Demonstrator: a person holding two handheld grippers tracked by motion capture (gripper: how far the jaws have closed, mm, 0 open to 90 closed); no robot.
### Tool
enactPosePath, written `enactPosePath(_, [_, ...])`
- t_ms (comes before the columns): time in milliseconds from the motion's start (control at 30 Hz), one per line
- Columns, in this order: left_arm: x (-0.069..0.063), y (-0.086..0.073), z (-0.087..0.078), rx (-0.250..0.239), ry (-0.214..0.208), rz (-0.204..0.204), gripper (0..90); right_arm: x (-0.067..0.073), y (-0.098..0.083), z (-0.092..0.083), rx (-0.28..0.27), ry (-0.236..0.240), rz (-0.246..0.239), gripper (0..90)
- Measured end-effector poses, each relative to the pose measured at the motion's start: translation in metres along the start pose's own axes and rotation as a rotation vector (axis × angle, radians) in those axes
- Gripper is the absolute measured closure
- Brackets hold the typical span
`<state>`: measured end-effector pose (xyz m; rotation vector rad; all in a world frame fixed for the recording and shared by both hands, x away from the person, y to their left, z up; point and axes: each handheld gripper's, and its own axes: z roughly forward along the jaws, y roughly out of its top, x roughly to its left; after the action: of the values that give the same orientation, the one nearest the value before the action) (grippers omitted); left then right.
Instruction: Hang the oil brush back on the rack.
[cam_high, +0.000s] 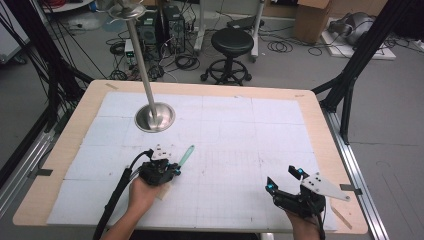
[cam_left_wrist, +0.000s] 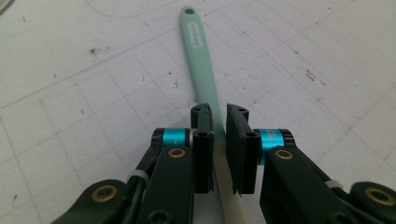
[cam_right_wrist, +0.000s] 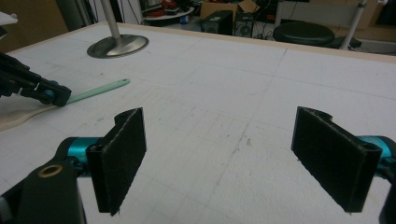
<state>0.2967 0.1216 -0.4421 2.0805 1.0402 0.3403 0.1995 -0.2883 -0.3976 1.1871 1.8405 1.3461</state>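
Spatula (cam_left_wrist: 201, 60) lies flat on white gridded table mat (cam_high: 240, 135), near-left area, mint handle pointing far-right, pale blade end (partly hidden) toward person. Left gripper (cam_left_wrist: 219, 122) clenched on handle just beyond blade junction, handle running between pads. Right gripper (cam_right_wrist: 233, 158) released, jaws wide apart, nothing between, well apart at near-right.

— The spatula (cam_left_wrist: 201, 60): what is it made of?
— Matt mint plastic at the handle, pale wood-like blade. Gripper pads (cam_right_wrist: 122, 154) look rough and black (felt-like).
— The table (cam_high: 320, 150)?
— Scuffed white matt sheet, light wood edge; the stand's base (cam_high: 155, 117) is brushed metal.
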Motion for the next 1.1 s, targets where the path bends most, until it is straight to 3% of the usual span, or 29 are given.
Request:
enactPosePath(133, [0.003, 0.000, -0.001, -0.003, -0.020, -0.008, 81.5, 0.000, 0.000, 0.001, 0.001, 0.004, 0.004, 16.7])
enactPosePath(333, [0.005, 0.003, -0.014, -0.069, -0.049, -0.004, 81.5, 0.001, 0.000, 0.004, 0.002, 0.011, 0.016, 16.7])
enactPosePath(733, [-0.003, -0.001, -0.049, -0.254, -0.102, 0.039, 81.5, 0.012, 0.003, 0.015, -0.045, 0.130, 0.088, 16.7])
enactPosePath(1000, [-0.011, -0.002, -0.068, -0.351, -0.157, 0.078, 81.5, 0.029, 0.008, 0.036, -0.004, 0.225, 0.079, 16.7])
enactPosePath(1100, [-0.015, -0.002, -0.073, -0.380, -0.169, 0.093, 81.5, 0.034, 0.012, 0.041, -0.013, 0.244, 0.074, 16.6])
